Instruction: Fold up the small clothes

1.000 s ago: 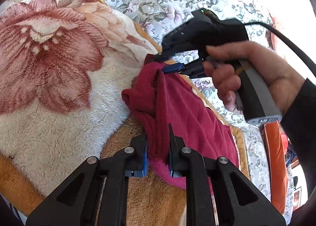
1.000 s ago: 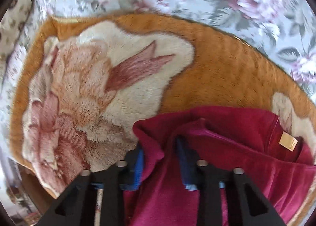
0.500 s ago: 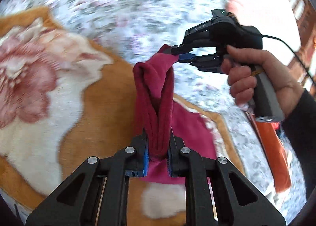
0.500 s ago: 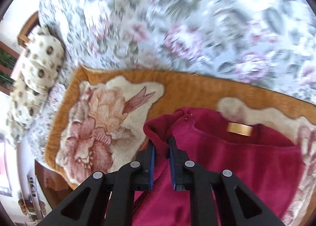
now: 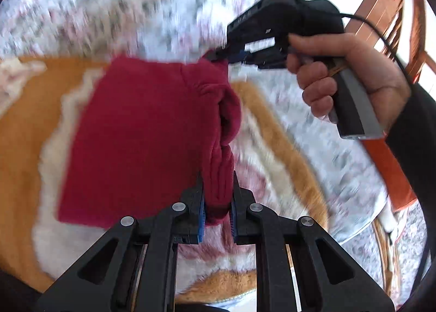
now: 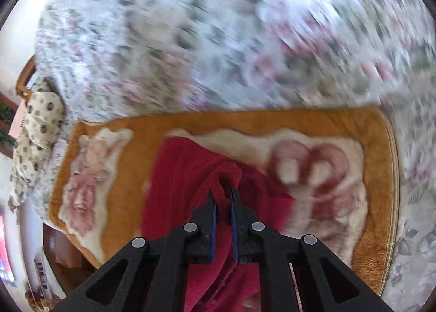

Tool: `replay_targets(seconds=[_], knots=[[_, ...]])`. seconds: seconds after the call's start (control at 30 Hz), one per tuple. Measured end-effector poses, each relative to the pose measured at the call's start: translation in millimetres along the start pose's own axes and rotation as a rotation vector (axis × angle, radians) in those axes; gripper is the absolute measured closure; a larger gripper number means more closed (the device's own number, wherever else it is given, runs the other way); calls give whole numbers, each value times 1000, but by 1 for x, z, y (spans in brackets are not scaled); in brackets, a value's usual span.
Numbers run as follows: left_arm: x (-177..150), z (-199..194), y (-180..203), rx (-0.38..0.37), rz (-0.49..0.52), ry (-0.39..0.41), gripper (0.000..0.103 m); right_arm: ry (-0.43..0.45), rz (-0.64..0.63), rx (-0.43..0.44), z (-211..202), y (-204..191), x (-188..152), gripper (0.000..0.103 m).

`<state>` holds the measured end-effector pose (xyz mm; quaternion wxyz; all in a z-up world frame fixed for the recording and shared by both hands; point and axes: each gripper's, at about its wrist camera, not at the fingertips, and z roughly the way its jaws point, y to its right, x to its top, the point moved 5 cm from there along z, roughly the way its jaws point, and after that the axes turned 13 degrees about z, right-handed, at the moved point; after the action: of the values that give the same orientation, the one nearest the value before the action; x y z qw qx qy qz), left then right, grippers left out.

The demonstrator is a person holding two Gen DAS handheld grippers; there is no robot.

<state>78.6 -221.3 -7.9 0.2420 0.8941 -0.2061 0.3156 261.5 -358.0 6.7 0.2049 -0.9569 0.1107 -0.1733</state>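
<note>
A small dark red fleece garment point(image 5: 141, 135) hangs in the air between both grippers, above the bed. My left gripper point(image 5: 217, 211) is shut on a bunched edge of it at the bottom of the left wrist view. My right gripper point(image 5: 222, 57) is shut on another corner of it, higher up and farther away. In the right wrist view the right gripper point(image 6: 223, 203) pinches a fold of the red garment point(image 6: 179, 184), which drapes down to the left. Both views are motion-blurred.
An orange and cream plush blanket with pink flowers point(image 6: 327, 126) lies under the garment on a floral bedspread point(image 6: 218, 39). A spotted pillow point(image 6: 38, 121) lies at the far left. Wooden furniture point(image 5: 392, 12) stands at the right.
Both grippers have lifted the garment off the blanket and swung it, so it now hangs spread out instead of bunched in a narrow fold. The cameras now look from higher up.
</note>
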Motion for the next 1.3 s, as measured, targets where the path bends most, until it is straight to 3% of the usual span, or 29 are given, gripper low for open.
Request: replay_targets(seconds=[0.07,0.17,0.23,0.33,0.37,0.43,0.5,0.57,0.63,0.7,0.8,0.87,0.93,1.0,1.23,1.3], knots=[[-9,17,-3,-33,-23,-73,88,6,37,3,20,26,-7,95],[-20,16,-9,-87,-51,-106,79,34,118,74,33,50,-16,92],[-26,13,-11,-111,-63,-127,76,60,169,141,32,57,-19,78],[-36,-2,-5,-190,-83,-144,75,93,205,218,20,60,-24,70],[-39,-16,0,-245,-85,-134,75,137,194,222,7,58,-26,70],[-41,-41,6,-275,-36,-93,75,229,161,225,-19,54,-33,70],[-39,-67,1,-222,34,-33,75,304,69,262,-46,42,-54,70],[-32,-83,-14,-116,83,11,75,326,-74,342,-61,23,-86,70],[-23,-86,-34,-22,121,35,75,341,-185,353,-62,10,-118,70],[-18,-72,-51,22,146,8,75,387,-310,276,-53,-1,-151,70],[-27,-35,-71,-8,80,-105,75,438,-444,150,-29,-13,-183,70],[-33,-16,-77,-3,35,-137,75,445,-455,31,1,-5,-182,70],[-37,-10,-78,13,6,-129,75,396,-392,-36,35,10,-166,71],[-38,-6,-81,29,-11,-120,75,436,-426,-11,43,14,-160,71],[-28,-5,-83,44,-23,-100,75,414,-465,20,52,9,-138,71],[-14,-24,-85,67,-6,-35,75,399,-438,84,43,12,-143,71]])
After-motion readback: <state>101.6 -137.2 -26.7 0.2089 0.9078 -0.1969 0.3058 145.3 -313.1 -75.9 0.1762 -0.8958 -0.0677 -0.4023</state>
